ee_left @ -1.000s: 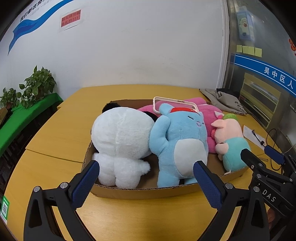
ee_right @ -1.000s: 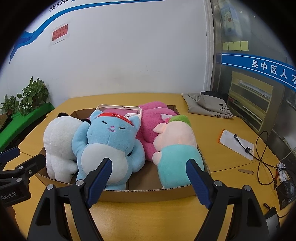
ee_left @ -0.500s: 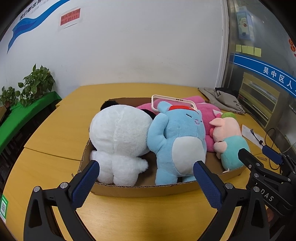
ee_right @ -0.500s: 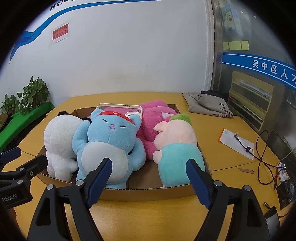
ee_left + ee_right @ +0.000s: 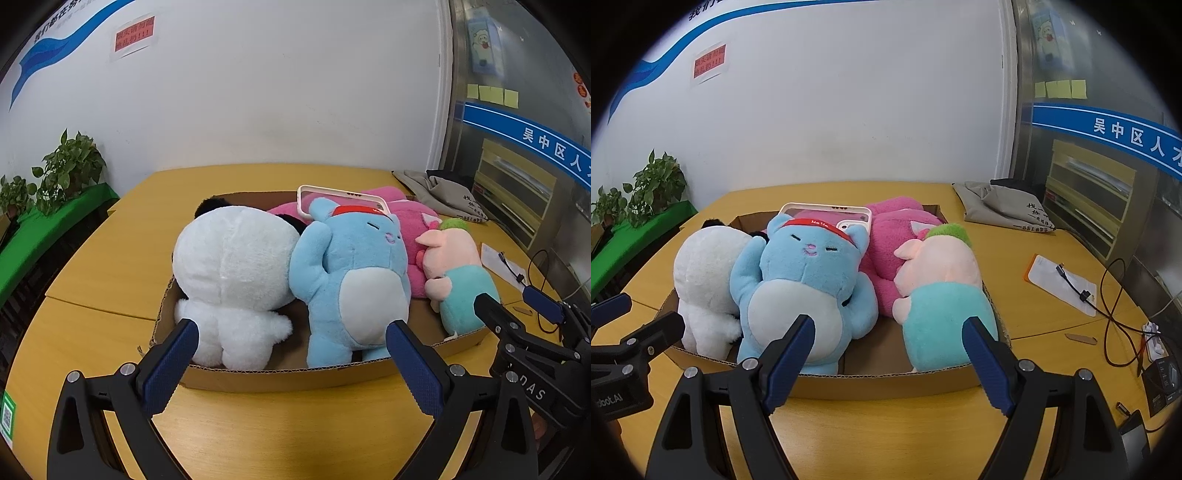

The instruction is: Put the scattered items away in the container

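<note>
A shallow cardboard box (image 5: 288,376) (image 5: 886,384) on the yellow table holds several plush toys. A white plush (image 5: 232,269) (image 5: 705,273) lies at its left, a blue cat plush (image 5: 354,273) (image 5: 805,280) with a red headband in the middle, a pink plush (image 5: 410,221) (image 5: 897,236) behind, and a pig plush in teal (image 5: 458,280) (image 5: 942,295) at the right. A pink-rimmed phone case (image 5: 343,195) (image 5: 827,214) leans behind the cat. My left gripper (image 5: 291,343) and right gripper (image 5: 886,336) both hover open and empty just in front of the box's near wall.
A grey cloth bag (image 5: 1008,206) lies at the table's back right. A white pouch with a cable (image 5: 1060,284), loose wires (image 5: 1115,306) and small devices sit on the right. Potted plants (image 5: 70,166) stand on a green ledge at the left.
</note>
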### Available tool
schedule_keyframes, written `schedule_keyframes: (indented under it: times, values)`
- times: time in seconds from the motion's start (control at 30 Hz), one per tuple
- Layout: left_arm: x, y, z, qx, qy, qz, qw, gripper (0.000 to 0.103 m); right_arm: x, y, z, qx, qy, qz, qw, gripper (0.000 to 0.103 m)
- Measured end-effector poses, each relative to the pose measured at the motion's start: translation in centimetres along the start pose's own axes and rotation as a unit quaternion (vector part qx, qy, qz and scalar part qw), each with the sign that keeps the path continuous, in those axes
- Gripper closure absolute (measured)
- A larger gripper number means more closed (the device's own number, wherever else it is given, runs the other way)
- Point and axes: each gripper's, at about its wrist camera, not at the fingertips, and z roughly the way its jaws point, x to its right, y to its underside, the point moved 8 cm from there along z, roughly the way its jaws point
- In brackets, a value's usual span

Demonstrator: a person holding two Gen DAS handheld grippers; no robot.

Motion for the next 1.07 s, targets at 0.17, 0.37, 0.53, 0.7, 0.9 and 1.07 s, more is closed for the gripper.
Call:
schedule_keyframes:
  times: [0.17, 0.37, 0.53, 0.7, 0.9, 1.07]
  values:
    - [0.2, 0.2, 0.3, -0.003, -0.004, 0.002, 1.0000, 0.000, 0.1, 0.2, 0.3, -0.005, 0.000, 0.002, 1.000, 0.021]
    - [0.3, 0.4, 0.3, -0.006, -0.007, 0.002, 1.0000, 0.000, 0.0, 0.5, 0.4, -0.008, -0.001, 0.001, 1.000, 0.021]
    - [0.2, 0.9, 0.6, -0.017, -0.014, 0.003, 0.9997, 0.000, -0.1, 0.8, 0.6, -0.011, 0.000, -0.002, 1.000, 0.021]
    - [0.2, 1.4, 1.0, -0.028, -0.015, 0.003, 0.9995, 0.000, -0.4, 0.8, 0.6, -0.009, 0.000, -0.006, 1.000, 0.021]
    - [0.7, 1.6, 1.0, -0.029, -0.017, 0.012, 0.9994, 0.000, -0.8, 1.0, 0.7, -0.012, -0.003, -0.013, 1.000, 0.021]
    - [0.3, 1.8, 0.9, -0.035, -0.021, 0.002, 0.9992, 0.000, -1.0, 1.4, 0.9, -0.017, -0.004, -0.018, 1.000, 0.021]
